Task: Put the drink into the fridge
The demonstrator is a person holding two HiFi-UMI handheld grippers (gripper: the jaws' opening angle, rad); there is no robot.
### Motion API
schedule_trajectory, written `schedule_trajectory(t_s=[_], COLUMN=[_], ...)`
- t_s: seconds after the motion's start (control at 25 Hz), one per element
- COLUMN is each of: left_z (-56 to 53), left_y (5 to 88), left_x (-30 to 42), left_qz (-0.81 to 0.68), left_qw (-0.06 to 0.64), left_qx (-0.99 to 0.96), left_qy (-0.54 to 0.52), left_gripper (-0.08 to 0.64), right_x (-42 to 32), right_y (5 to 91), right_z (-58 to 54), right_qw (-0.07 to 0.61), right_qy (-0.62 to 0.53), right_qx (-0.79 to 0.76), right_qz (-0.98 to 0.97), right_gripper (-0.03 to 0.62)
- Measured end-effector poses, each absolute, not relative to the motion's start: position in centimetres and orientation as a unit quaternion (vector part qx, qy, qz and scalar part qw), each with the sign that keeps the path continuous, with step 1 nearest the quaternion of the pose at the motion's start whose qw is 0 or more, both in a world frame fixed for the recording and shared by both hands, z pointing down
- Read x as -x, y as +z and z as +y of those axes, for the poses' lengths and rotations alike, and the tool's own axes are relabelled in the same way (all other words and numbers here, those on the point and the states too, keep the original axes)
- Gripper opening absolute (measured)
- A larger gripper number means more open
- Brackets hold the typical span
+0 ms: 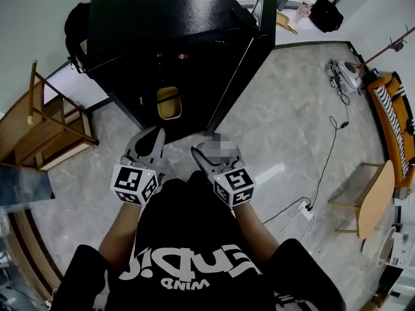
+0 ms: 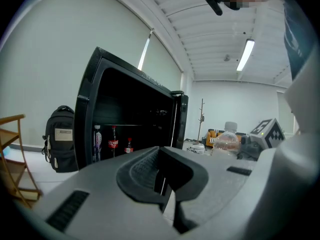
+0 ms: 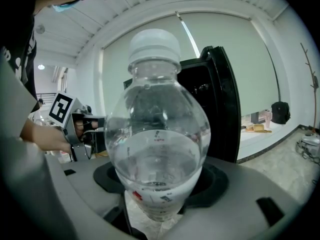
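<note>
Standing before the open fridge (image 1: pixel 162 37), with its door (image 1: pixel 249 54) swung out at the fridge's right in the head view, we pinch the drink (image 3: pixel 157 149), a clear white-capped bottle, upright and low on its body in the right gripper (image 1: pixel 211 157). The left gripper (image 1: pixel 152 141) hangs empty with its jaws pressed together, and both are short of the fridge's mouth. To do the step well, we carry the drink upright into the fridge, clear of the door edge, aim for bare shelf beside the bottles (image 2: pixel 113 143) inside, and let go only once its base rests.
</note>
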State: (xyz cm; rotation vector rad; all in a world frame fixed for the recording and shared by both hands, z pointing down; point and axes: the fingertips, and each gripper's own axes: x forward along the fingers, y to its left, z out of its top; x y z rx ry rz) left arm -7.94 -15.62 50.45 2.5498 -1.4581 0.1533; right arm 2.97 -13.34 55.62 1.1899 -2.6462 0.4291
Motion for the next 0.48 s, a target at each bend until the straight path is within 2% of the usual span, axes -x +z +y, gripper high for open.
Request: schedule_trajectory(t_s=[0.48], left_z=[-16.1], left_y=[51.2], left_x=[7.7], left_qz=[-0.496], left_qw=[0.118], left_qx=[-0.858], left_qy=[0.059], left_gripper=[0.008], right_x=[-1.8], right_y=[56.8], right_z=[-18.2], right_qw=[0.117], right_qy=[0.144], right_qx=[-0.400], right_qz=[-0.898], right_gripper=[0.314])
